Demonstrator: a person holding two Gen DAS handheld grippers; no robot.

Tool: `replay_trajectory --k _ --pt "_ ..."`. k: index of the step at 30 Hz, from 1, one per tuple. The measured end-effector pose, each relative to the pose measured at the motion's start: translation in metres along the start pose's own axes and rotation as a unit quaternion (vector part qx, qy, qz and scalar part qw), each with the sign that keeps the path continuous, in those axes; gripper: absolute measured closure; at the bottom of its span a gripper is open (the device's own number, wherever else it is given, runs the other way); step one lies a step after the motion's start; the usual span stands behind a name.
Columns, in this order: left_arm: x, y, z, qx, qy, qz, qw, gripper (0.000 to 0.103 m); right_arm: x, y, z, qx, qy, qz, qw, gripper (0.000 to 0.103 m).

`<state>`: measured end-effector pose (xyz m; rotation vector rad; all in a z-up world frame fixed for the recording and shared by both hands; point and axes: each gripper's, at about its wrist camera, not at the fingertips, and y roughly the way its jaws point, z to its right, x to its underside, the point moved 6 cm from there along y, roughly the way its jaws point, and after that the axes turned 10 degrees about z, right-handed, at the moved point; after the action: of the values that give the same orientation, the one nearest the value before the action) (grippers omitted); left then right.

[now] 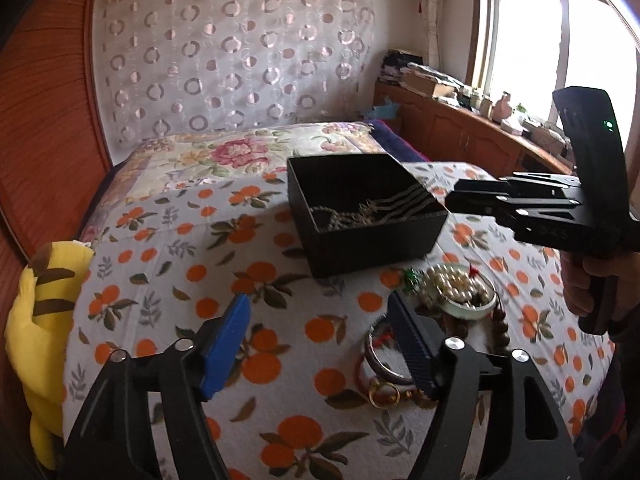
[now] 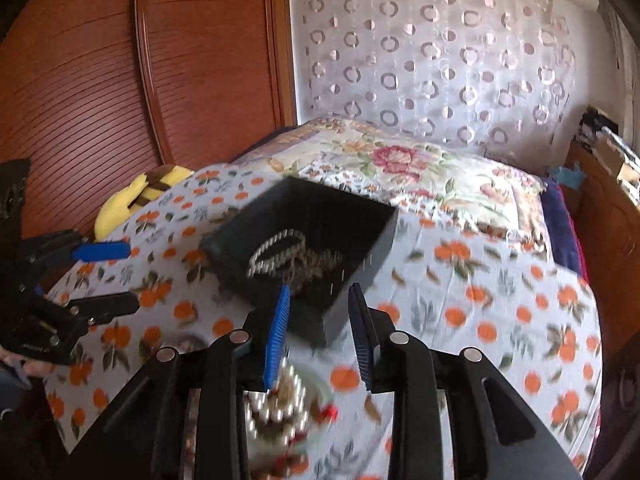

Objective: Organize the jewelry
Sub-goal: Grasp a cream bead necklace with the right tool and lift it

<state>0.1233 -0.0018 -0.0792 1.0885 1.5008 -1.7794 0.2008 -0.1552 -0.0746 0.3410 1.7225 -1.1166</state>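
The open black square box (image 1: 366, 216) rests on the orange-printed white bedspread (image 1: 168, 280), with a tangle of silvery chains (image 1: 360, 212) lying inside it. From the box, the heap of pearl strands, wooden beads and bangles (image 1: 448, 292) lies on the bedspread at about five o'clock, just beside the box's near corner. The yellow striped plush toy (image 1: 40, 320) sits at the bed's edge, at about eight o'clock from the box and well apart from it. The flower-patterned quilt (image 1: 240, 148) lies behind the box at twelve o'clock, and the circle-patterned sheer curtain (image 1: 232, 52) hangs beyond that. The wooden cabinet (image 1: 460, 128) stands at two o'clock under the window (image 1: 560, 40).
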Motion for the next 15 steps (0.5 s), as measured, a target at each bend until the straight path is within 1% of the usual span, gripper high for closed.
replay_trajectory --k 2,3,6,10,12,15 --pt "0.006 0.002 0.002 0.001 0.002 -0.004 1.0000 0.025 0.012 -0.002 -0.003 -0.007 0.001 -0.008 1.000 0.070" --pt "0.009 0.003 0.003 0.000 0.002 -0.007 1.0000 0.024 0.018 -0.003 -0.005 -0.008 0.000 -0.014 1.000 0.070" --pt "0.017 0.008 0.004 -0.002 0.001 -0.018 0.9998 0.024 0.033 -0.002 -0.011 -0.016 -0.003 -0.030 0.999 0.070" --pt "0.023 0.011 0.002 -0.006 -0.001 -0.022 0.9997 0.023 0.048 0.005 -0.012 -0.015 -0.006 -0.055 0.998 0.070" --pt "0.022 0.008 0.000 -0.011 -0.004 -0.013 0.9998 0.023 0.054 0.011 -0.010 -0.014 0.000 -0.069 0.997 0.070" --pt "0.020 0.000 0.000 -0.018 -0.009 0.005 0.9998 0.023 0.055 0.013 -0.010 -0.015 0.006 -0.073 0.997 0.070"
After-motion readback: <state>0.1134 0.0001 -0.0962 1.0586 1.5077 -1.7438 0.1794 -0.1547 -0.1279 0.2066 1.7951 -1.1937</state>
